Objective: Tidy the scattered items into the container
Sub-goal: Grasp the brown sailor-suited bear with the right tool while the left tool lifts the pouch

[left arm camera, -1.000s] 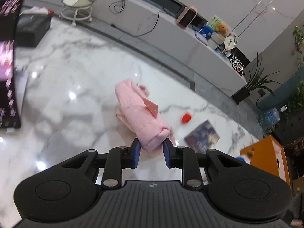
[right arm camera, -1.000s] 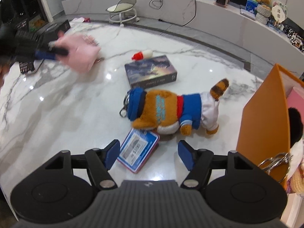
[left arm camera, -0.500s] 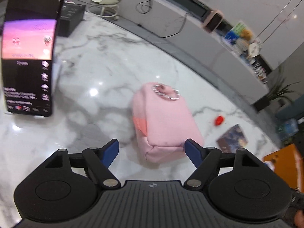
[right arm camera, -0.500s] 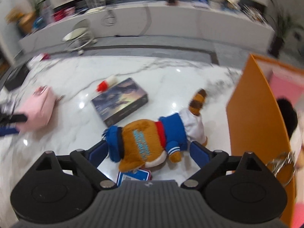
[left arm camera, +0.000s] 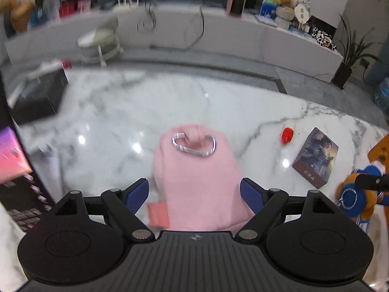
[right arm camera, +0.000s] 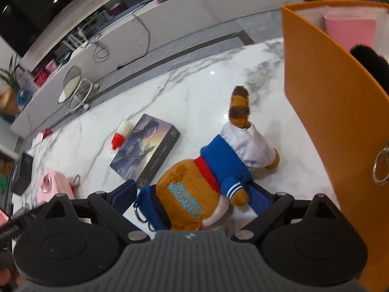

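The left gripper (left arm camera: pixel 194 194) is spreading its jaws wider around the pink pouch (left arm camera: pixel 197 177) lying on the marble floor (left arm camera: pixel 116 121), pads clear of it (a silver clip at its twelve o'clock end). The right gripper (right arm camera: pixel 192 194) is standing wide around the plush tiger (right arm camera: pixel 209 182), not squeezing; the orange container (right arm camera: pixel 323 112) is at its two o'clock.

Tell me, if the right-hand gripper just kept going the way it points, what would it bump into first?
Most likely the plush toy: it lies between the open jaws of the right gripper, directly ahead, though depth is hard to judge.
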